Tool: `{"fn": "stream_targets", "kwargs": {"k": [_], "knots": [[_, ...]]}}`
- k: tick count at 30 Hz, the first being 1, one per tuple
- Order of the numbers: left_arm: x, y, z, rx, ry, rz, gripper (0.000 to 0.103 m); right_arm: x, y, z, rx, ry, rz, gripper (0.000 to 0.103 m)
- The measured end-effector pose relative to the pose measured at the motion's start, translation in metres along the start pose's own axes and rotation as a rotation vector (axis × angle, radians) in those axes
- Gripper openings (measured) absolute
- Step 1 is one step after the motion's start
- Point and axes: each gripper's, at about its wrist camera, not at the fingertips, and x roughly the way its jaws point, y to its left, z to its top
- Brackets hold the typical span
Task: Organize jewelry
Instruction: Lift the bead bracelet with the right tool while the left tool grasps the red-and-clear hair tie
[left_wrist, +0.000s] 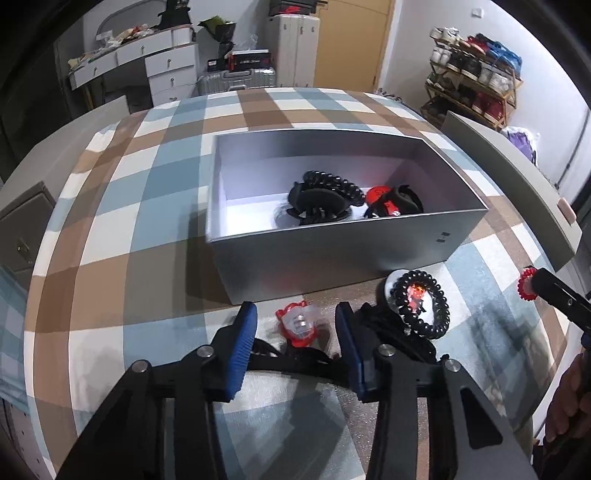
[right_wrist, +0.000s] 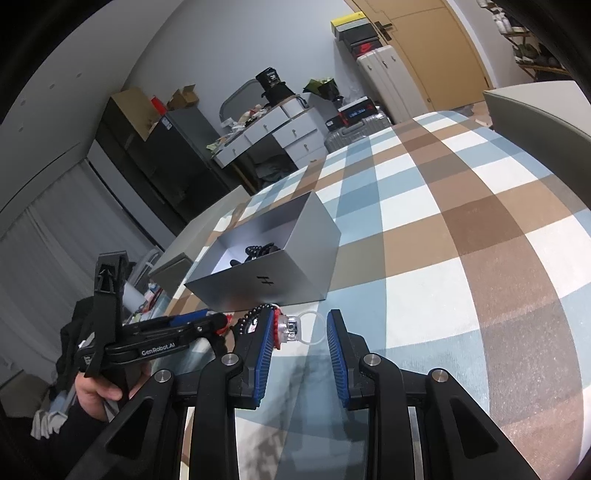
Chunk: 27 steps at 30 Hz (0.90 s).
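Observation:
A grey open box (left_wrist: 325, 251) stands on the checked tablecloth and holds black hair claws and coil ties (left_wrist: 325, 199) and a red piece (left_wrist: 384, 201). My left gripper (left_wrist: 297, 325) is open, its jaws on either side of a red-rimmed clear trinket (left_wrist: 297, 325) lying on the cloth. A black coil tie on a white disc (left_wrist: 421, 302) lies to its right. My right gripper (right_wrist: 301, 332) is open; a red-and-clear trinket with a clear ring (right_wrist: 291, 328) sits against its left pad. The box also shows in the right wrist view (right_wrist: 266, 277).
The left gripper and the hand holding it (right_wrist: 147, 343) are at the left of the right wrist view. A grey lid or board (left_wrist: 517, 184) lies at the table's right edge. Drawers, suitcases and a shoe rack stand beyond the table.

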Motion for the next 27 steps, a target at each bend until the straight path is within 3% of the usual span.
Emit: {"fn": "stream_targets", "kwargs": {"k": [4, 9, 18, 27], "knots": [[0.005, -0.004, 0.000, 0.015, 0.023, 0.010, 0.015, -0.001, 0.001, -0.001, -0.005, 0.000, 0.005, 0.028], [0.005, -0.001, 0.002, -0.006, 0.029, -0.019, 0.014, -0.003, 0.005, 0.000, -0.018, -0.002, 0.011, 0.028], [-0.018, -0.007, 0.002, 0.018, -0.029, -0.060, 0.014, -0.004, 0.016, 0.004, -0.044, -0.005, 0.017, 0.028], [-0.059, -0.016, 0.013, 0.055, -0.130, -0.098, 0.014, -0.004, 0.037, 0.022, -0.094, -0.020, 0.073, 0.028]]}}
